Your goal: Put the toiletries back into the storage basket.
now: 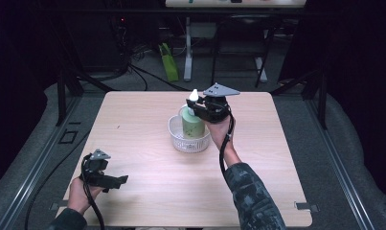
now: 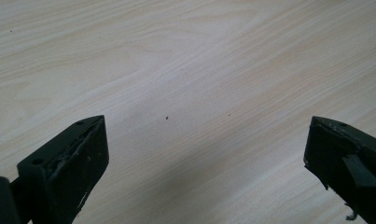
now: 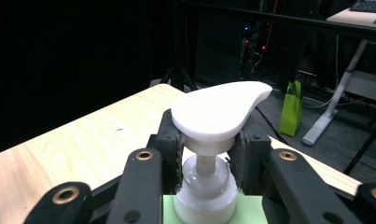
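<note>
Right gripper (image 1: 196, 106) poised over the middle of the desk (image 1: 142, 124), jaws clamped on the neck of a pump bottle (image 1: 192, 125) just below its white pump head (image 3: 221, 112). In the right gripper view, black jaw pads pressed against either side of the white collar, pump spout pointing up and to the right, green bottle body (image 3: 209, 209) just visible beneath. In the high view, bottle upright, pale green, standing inside a clear ribbed bowl (image 1: 177, 135) near the desk's centre, base within the bowl's rim. Right hand (image 1: 220, 129) gripping the tool from the near side, grey three-cornered plate on top, cable trailing down along the forearm. Left gripper (image 1: 118, 180) held low at the near left corner of the desk, well apart from bowl and bottle. In the left gripper view, jaws wide apart, nothing between them, bare light wood grain beneath. Green bag (image 1: 168, 62) on the floor beyond the far edge of the desk.
</note>
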A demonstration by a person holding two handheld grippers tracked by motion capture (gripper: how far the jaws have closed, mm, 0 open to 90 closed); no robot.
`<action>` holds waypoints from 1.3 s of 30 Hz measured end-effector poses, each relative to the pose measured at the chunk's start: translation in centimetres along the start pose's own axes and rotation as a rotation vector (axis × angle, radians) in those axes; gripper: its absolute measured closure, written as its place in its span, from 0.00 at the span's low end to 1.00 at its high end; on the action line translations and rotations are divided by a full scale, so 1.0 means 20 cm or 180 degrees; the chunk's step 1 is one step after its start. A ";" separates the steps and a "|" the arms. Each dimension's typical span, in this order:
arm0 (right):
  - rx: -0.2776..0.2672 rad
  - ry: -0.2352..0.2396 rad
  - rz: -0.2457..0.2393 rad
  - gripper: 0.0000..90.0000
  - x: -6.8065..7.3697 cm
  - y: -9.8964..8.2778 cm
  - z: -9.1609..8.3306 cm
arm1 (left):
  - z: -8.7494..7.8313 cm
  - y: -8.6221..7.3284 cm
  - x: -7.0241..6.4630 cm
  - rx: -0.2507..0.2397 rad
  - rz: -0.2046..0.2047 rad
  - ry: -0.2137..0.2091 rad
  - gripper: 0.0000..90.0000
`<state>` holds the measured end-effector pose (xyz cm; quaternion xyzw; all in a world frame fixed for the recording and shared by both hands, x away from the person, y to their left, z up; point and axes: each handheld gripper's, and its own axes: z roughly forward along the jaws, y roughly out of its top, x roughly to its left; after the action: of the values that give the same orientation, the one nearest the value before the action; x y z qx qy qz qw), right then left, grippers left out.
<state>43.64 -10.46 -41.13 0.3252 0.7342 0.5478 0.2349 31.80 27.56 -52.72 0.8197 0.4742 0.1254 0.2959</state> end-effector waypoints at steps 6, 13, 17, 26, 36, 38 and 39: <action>0.0025 -0.0002 -0.0010 0.75 0.00 0.01 0.00 | 0.00 0.00 0.00 -0.0008 -0.0009 -0.0011 0.00; 0.0064 -0.0006 -0.0009 0.74 0.00 0.01 0.00 | 0.00 0.00 0.00 -0.0002 -0.0010 -0.0011 0.00; 0.0086 0.0004 -0.0033 0.72 -0.01 0.02 0.00 | 0.00 0.00 0.00 0.0008 -0.0008 -0.0016 0.00; 0.0228 -0.0056 0.0043 0.52 -0.02 0.05 -0.05 | 0.00 0.00 0.00 0.0021 0.0003 -0.0012 0.00; 0.0494 -0.0185 0.0141 0.25 -0.06 0.08 -0.16 | 0.01 0.00 -0.01 0.0037 0.0005 -0.0015 0.00; 0.0540 -0.0193 0.0133 0.22 -0.06 0.08 -0.19 | 0.01 0.00 -0.01 0.0036 0.0021 -0.0016 0.00; 0.0564 -0.0215 0.0128 0.19 -0.06 0.08 -0.20 | 0.01 0.00 -0.01 0.0037 0.0019 -0.0017 0.00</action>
<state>41.97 -13.70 -38.49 0.3777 0.7647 0.4741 0.2188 31.82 27.35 -52.86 0.8231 0.4717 0.1213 0.2920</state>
